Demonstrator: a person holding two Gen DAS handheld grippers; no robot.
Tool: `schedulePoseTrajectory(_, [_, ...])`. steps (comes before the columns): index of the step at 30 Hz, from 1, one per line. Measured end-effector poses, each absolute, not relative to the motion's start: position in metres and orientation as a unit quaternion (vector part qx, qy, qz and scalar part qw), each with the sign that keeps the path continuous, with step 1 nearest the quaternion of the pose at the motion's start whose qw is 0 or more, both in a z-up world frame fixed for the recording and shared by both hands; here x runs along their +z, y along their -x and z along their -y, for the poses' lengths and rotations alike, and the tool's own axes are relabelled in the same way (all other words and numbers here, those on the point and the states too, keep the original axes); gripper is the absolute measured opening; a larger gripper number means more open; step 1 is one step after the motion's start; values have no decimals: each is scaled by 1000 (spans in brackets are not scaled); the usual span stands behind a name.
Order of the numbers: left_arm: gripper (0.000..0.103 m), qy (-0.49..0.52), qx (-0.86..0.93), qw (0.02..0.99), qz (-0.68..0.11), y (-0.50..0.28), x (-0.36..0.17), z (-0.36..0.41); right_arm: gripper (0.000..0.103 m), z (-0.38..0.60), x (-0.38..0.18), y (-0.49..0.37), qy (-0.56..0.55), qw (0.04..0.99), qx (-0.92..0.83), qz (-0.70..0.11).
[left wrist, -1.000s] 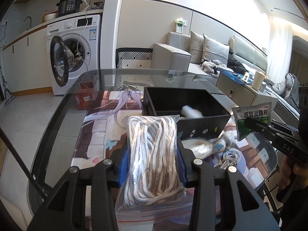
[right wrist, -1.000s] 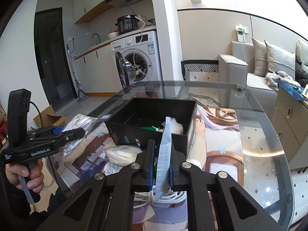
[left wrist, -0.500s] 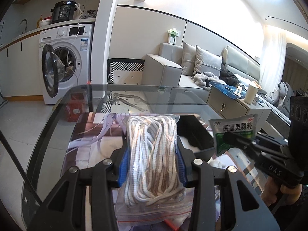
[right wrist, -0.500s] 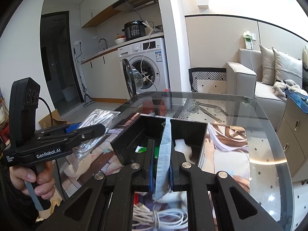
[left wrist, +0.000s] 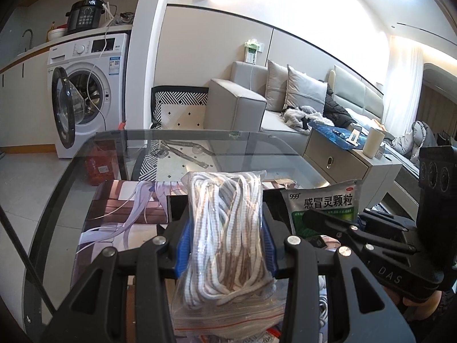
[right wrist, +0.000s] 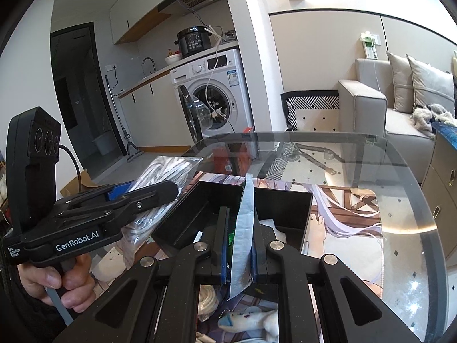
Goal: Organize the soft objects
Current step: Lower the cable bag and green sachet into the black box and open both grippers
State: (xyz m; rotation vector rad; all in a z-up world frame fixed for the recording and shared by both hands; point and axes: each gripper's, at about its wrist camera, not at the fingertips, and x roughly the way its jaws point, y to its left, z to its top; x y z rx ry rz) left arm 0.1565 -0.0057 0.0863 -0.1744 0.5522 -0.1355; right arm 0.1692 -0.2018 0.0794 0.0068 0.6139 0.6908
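Open-plan room, washing machine [left wrist: 88, 97] at upper left, glass table [left wrist: 200, 148] across mid-frame. In our left gripper [left wrist: 225, 245], lower centre, the jaws are clamped on a clear bag of coiled rope [left wrist: 225, 228]. Right of it, our right gripper [right wrist: 238, 254] pinches a medicine sachet [left wrist: 322, 208] by its edge, raised over the black bin [right wrist: 280, 200]. Risk, as we judge it: the slick bag sliding out, or the sachet missing the bin if released off-centre.
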Motion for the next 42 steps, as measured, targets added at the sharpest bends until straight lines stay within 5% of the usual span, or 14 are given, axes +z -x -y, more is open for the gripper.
schedulePoseTrajectory(31, [43,77,-79,931,-347,-203,51,15,11,185,49,-217,-5,878,325,-351])
schedulePoseTrajectory(34, [55,75,-79,932,-346,-203,51,15,24,184,47,-216,6,882,313,-351])
schedulePoseTrajectory(36, [63,73,-72,932,-347,-202,52,13,41,190,48,-214,13,894,292,-340])
schedulePoseTrajectory(42, [91,71,-78,936,-337,-193,57,10,47,203,55,-206,17,904,274,-327])
